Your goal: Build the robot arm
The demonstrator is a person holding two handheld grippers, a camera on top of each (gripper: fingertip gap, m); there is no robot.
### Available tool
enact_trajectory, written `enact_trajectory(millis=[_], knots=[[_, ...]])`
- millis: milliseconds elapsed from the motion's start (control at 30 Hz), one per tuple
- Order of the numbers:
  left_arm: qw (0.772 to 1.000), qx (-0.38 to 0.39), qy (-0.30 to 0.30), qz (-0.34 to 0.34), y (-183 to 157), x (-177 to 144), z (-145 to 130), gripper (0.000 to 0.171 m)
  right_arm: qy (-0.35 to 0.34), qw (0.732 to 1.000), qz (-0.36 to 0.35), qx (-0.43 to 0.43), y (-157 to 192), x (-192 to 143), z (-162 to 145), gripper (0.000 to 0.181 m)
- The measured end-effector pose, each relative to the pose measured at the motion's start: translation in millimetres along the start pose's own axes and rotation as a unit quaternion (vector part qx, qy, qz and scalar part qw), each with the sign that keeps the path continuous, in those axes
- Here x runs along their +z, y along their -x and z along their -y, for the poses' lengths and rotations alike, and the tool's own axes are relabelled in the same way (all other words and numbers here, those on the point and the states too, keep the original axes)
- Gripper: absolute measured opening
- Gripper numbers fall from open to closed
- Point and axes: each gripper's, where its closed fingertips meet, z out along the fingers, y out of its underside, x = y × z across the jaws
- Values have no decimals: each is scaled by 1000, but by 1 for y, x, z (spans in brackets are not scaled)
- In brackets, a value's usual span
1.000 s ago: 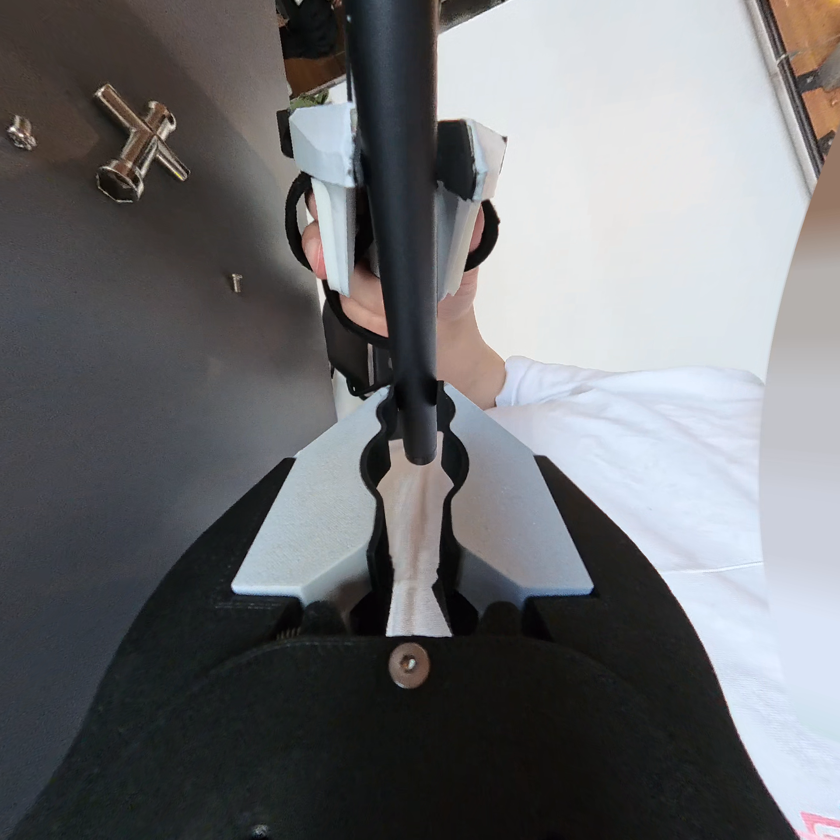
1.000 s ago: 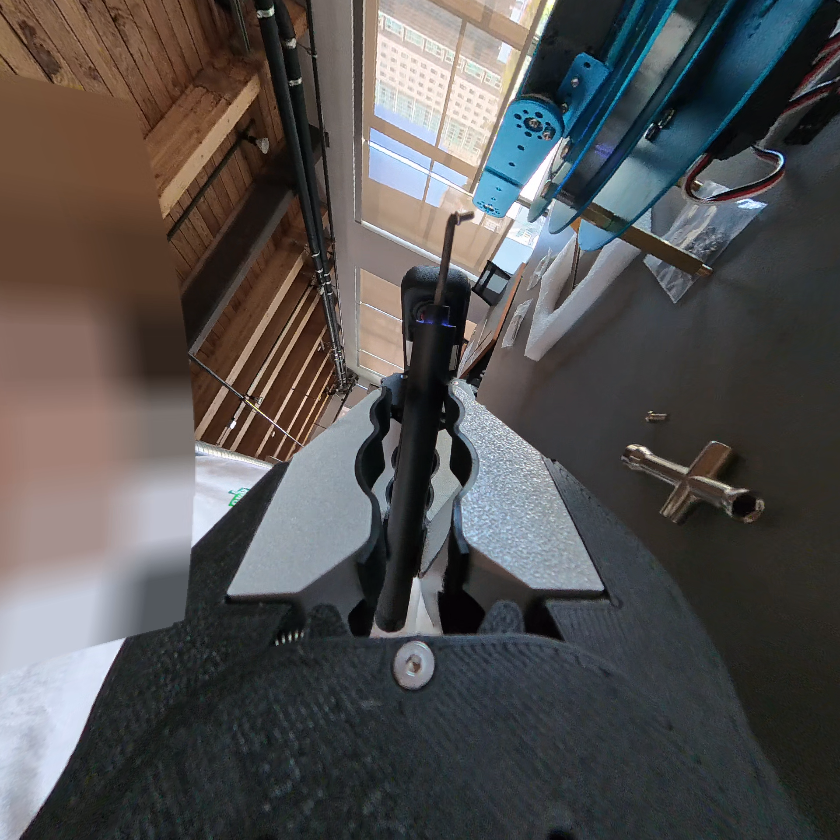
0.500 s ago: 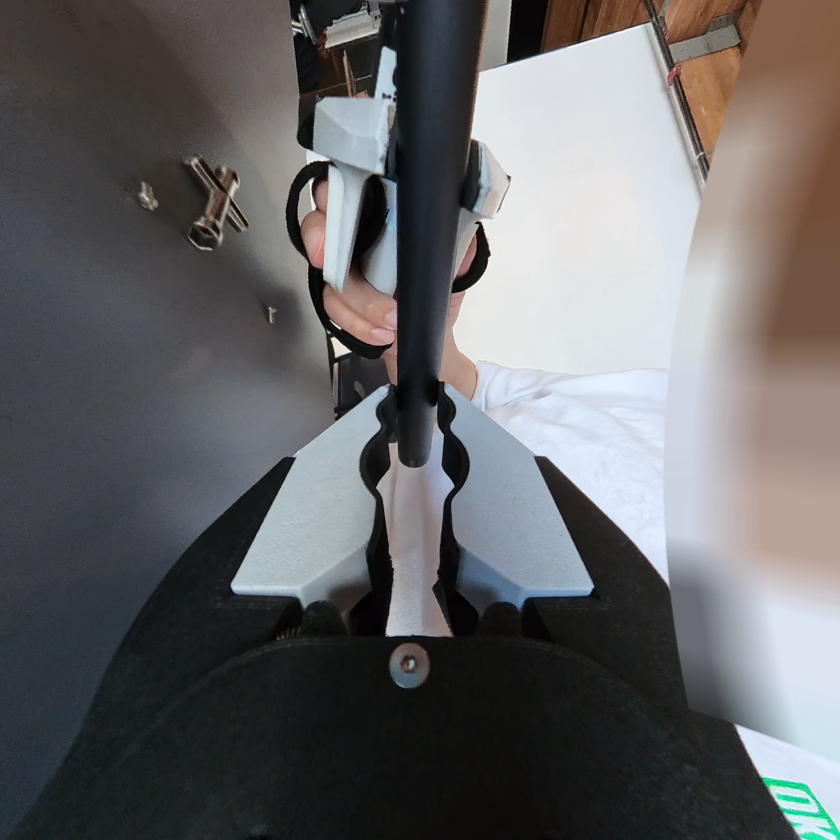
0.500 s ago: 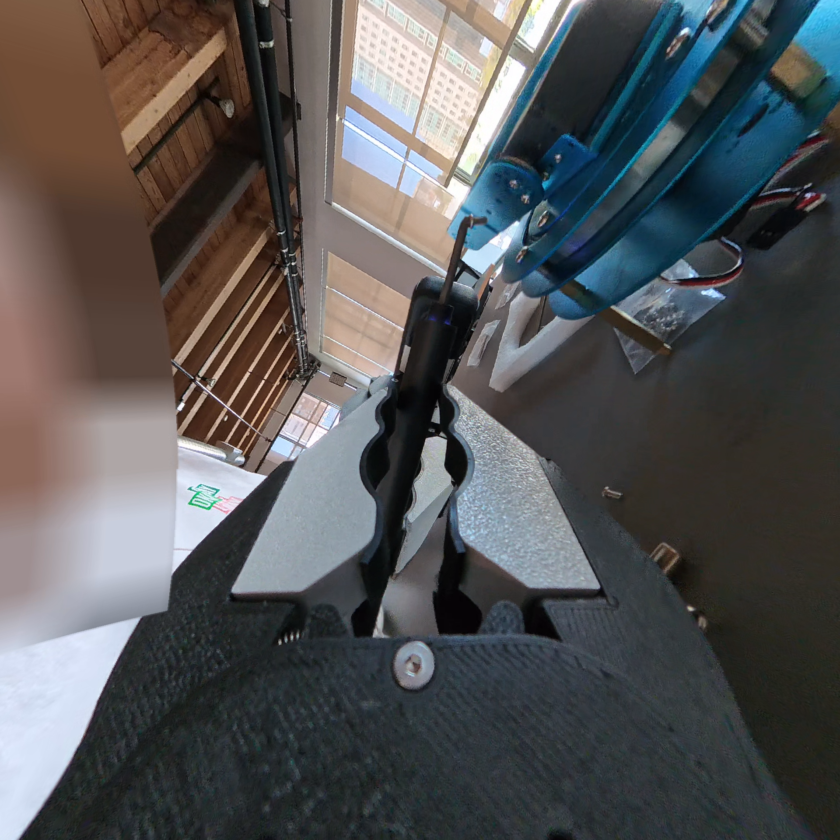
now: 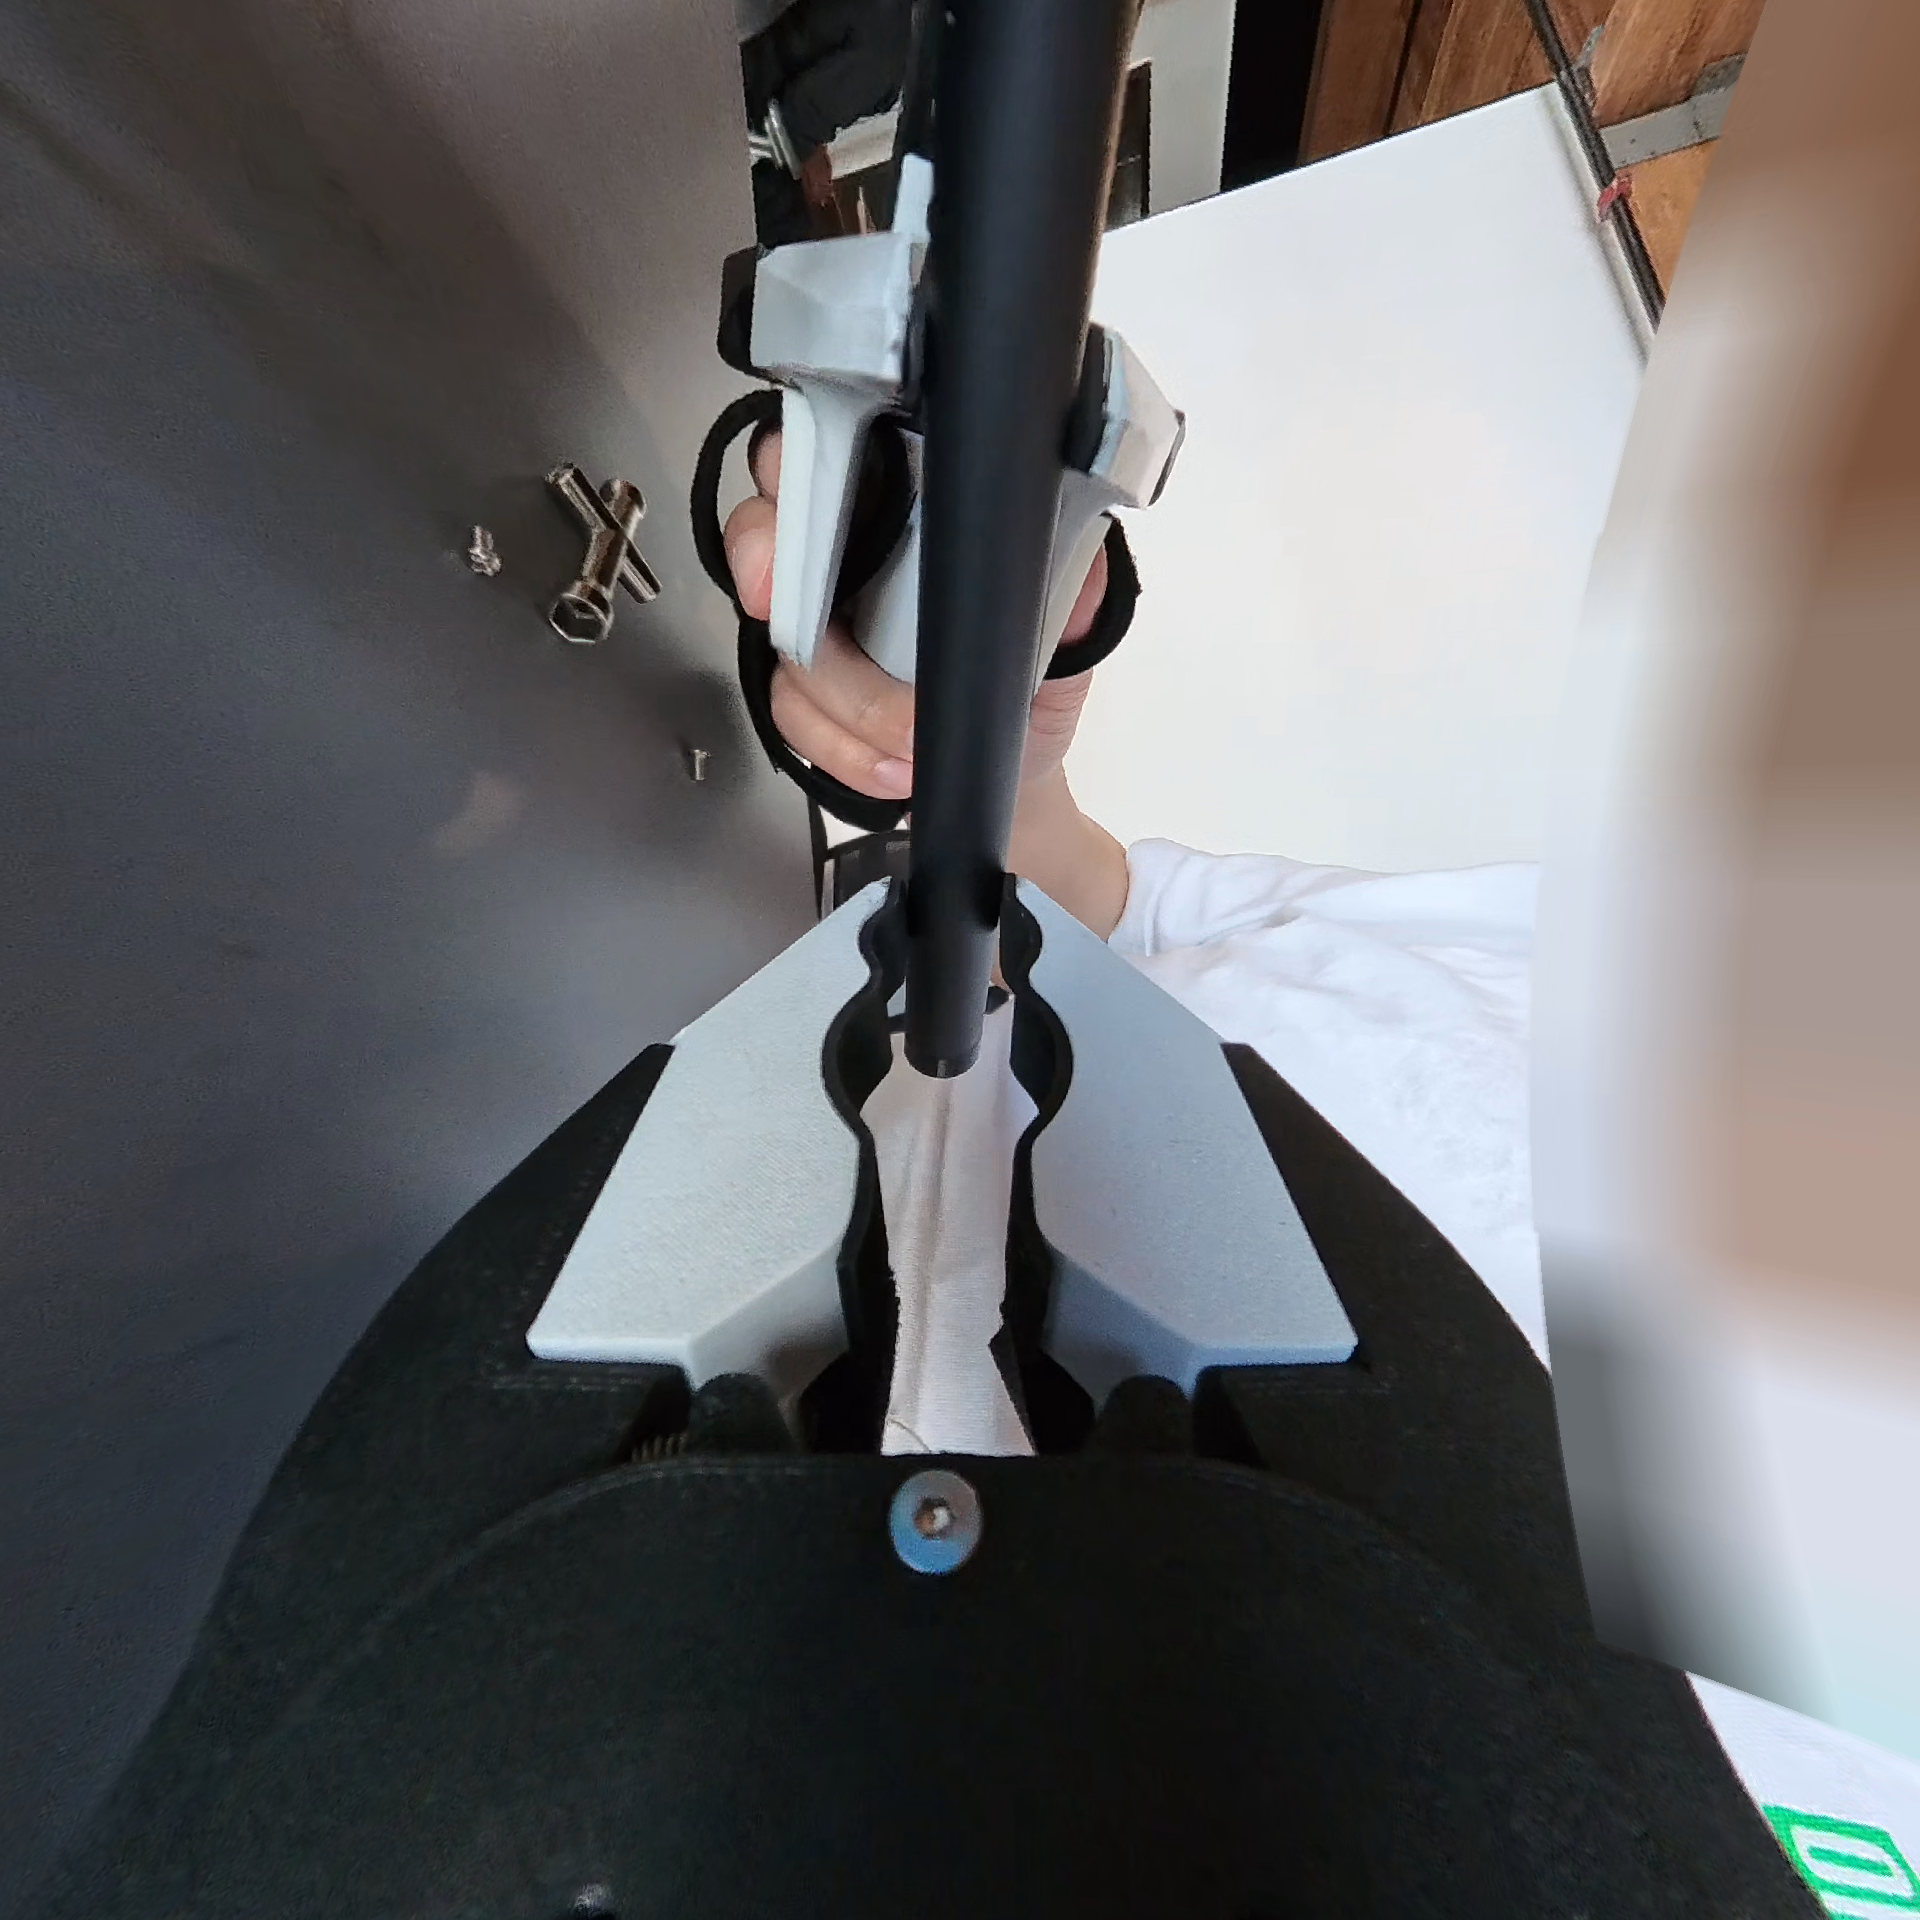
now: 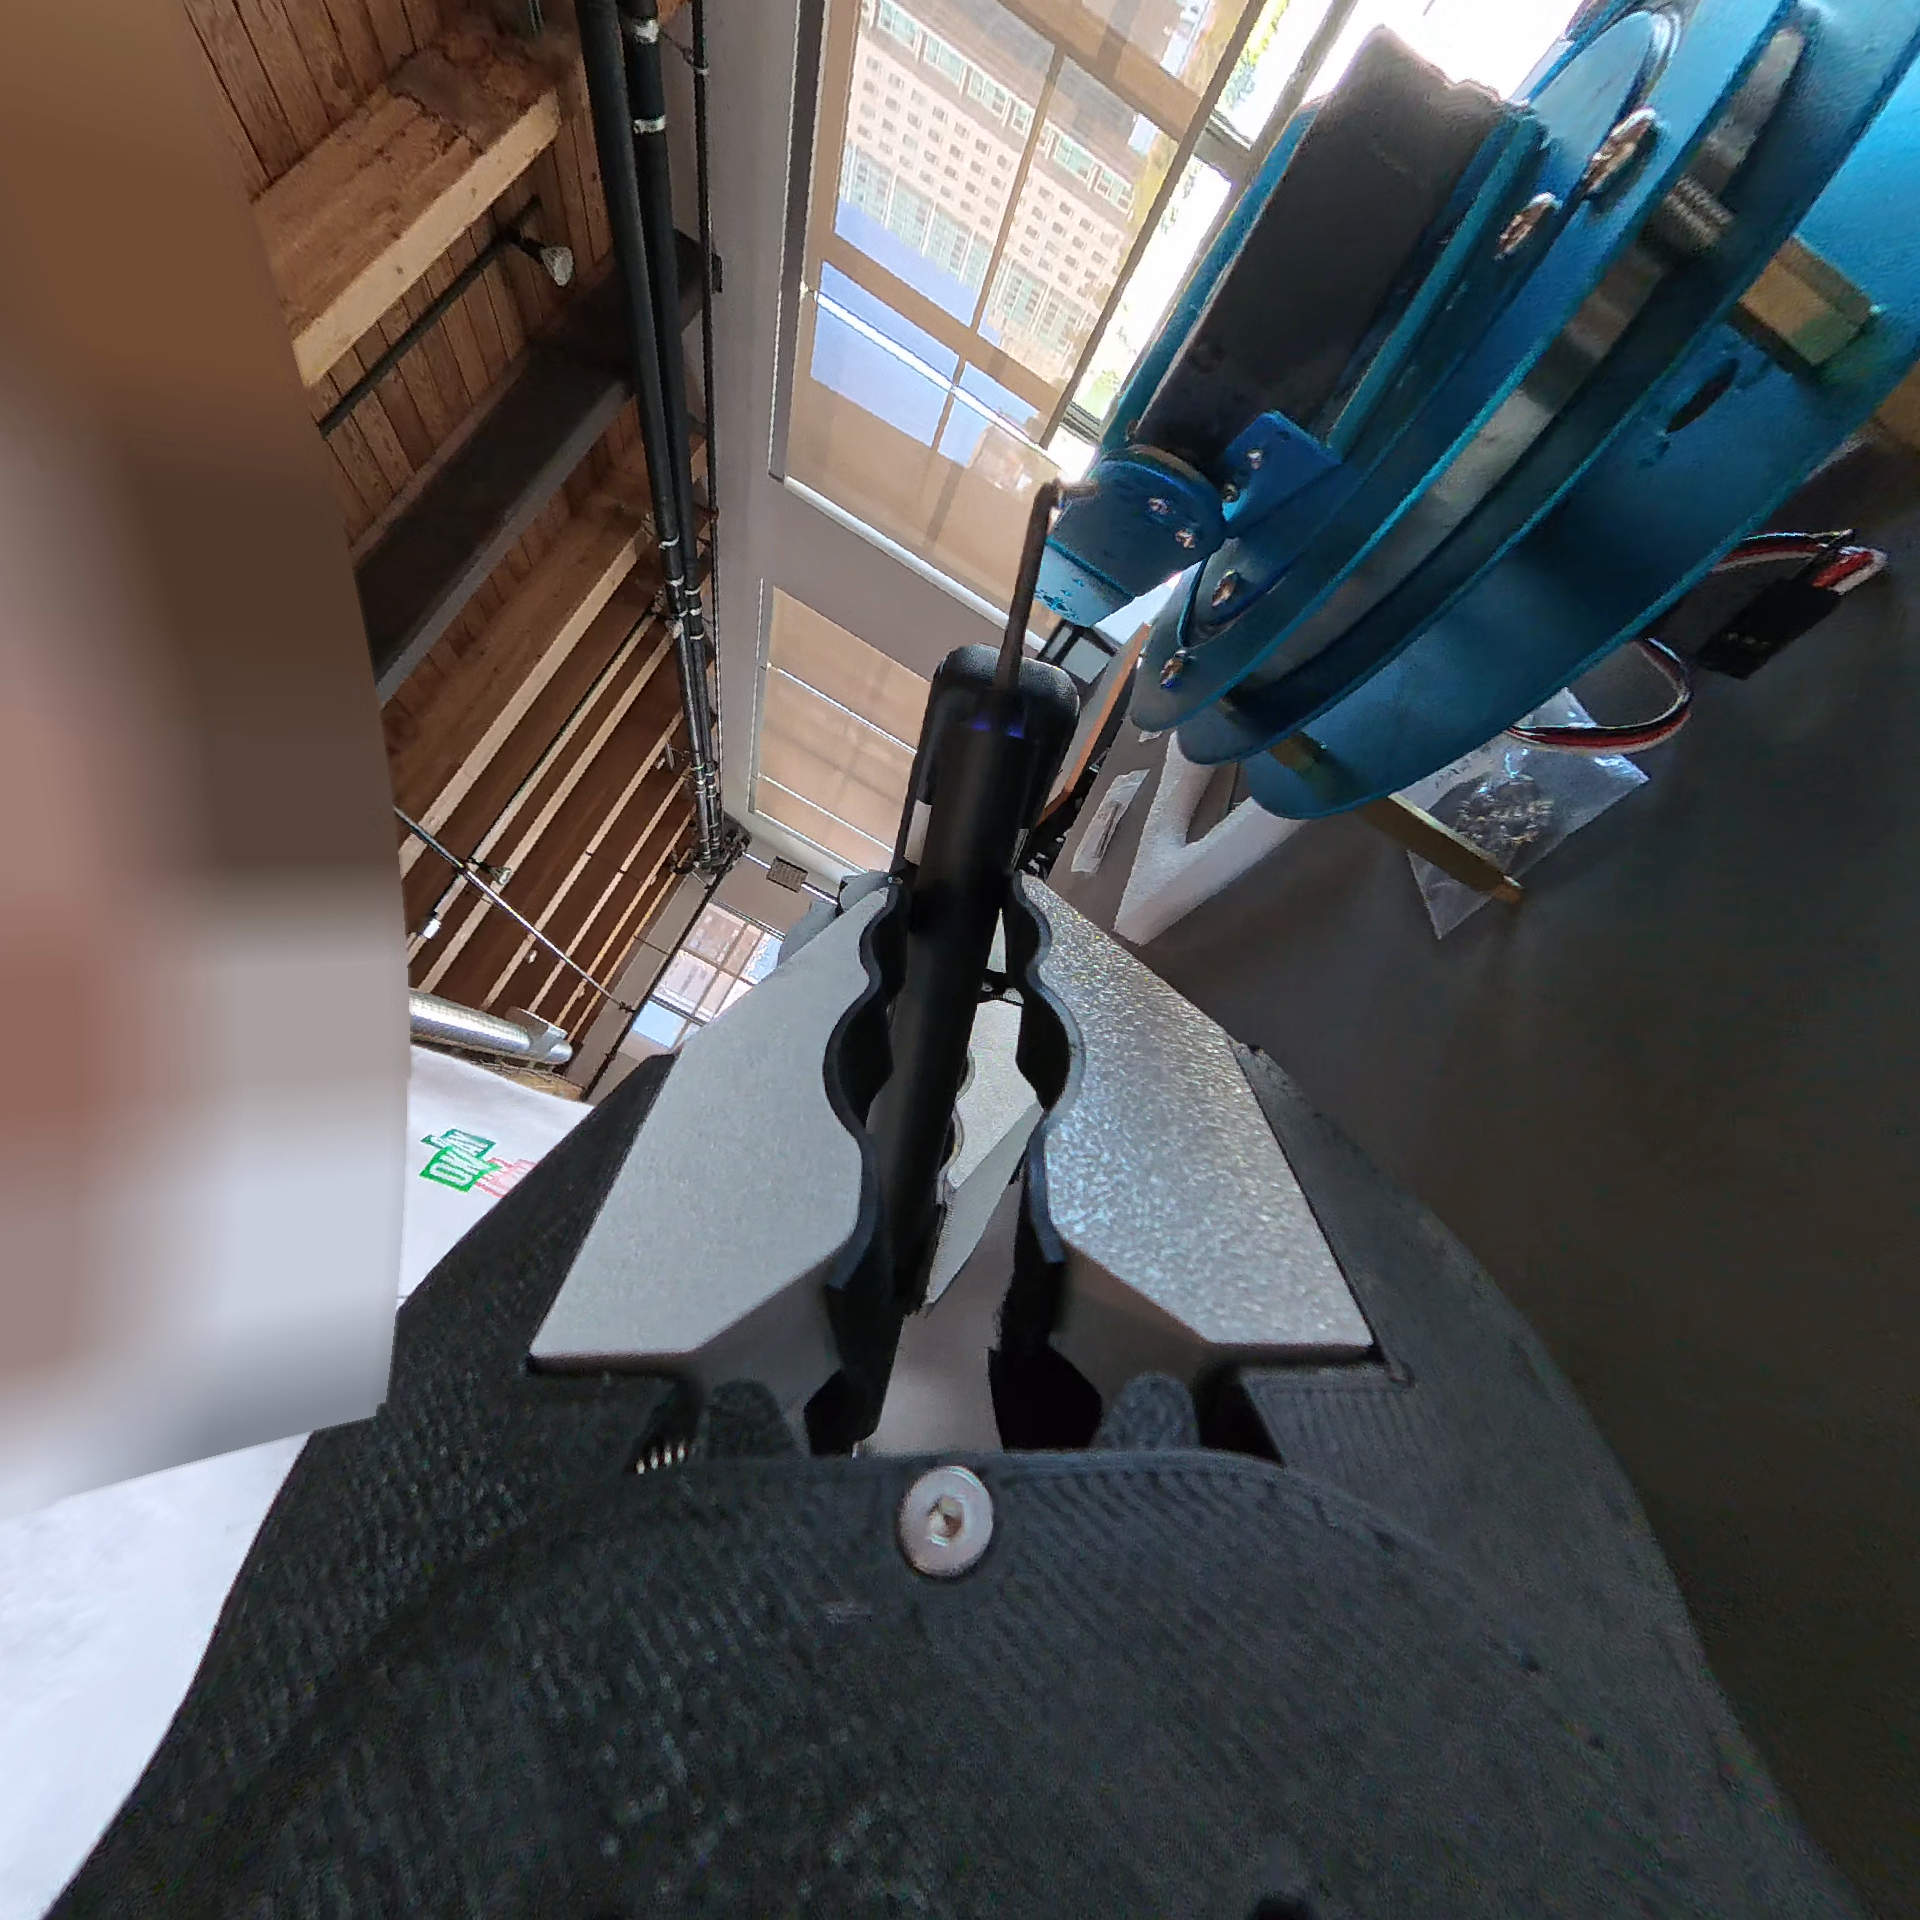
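Both grippers grasp one slim black electric screwdriver (image 6: 961, 935): the left gripper (image 5: 951, 909) has its jaws clenched near the butt end, the right gripper (image 6: 956, 904) farther up the barrel. It looks rigid, light and smooth, so mid-barrel is the surest hold. Its thin bent bit (image 6: 1039, 561) touches a blue acrylic-plated assembly (image 6: 1455, 416) ahead of the right jaws.

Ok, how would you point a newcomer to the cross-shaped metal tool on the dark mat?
In the left wrist view, find the dark grey mat filling the left side, then look just left of the right gripper shut on the black rod. The cross wrench lies flat there with a screw beside it. It is the only four-armed shiny piece, far bigger than the screws.
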Motion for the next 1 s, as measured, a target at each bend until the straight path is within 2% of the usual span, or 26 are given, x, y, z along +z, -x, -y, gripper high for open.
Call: enact_trajectory(millis=[800, 1000], knots=[[1000, 0, -5, 1, 2, -3, 1, 16, -8, 1000, 5, -9, -3, 3, -1, 18], [1000, 1, 0, -3, -4, -2, -7, 15, -7, 1000, 15, 25, -1, 3, -7, 18]])
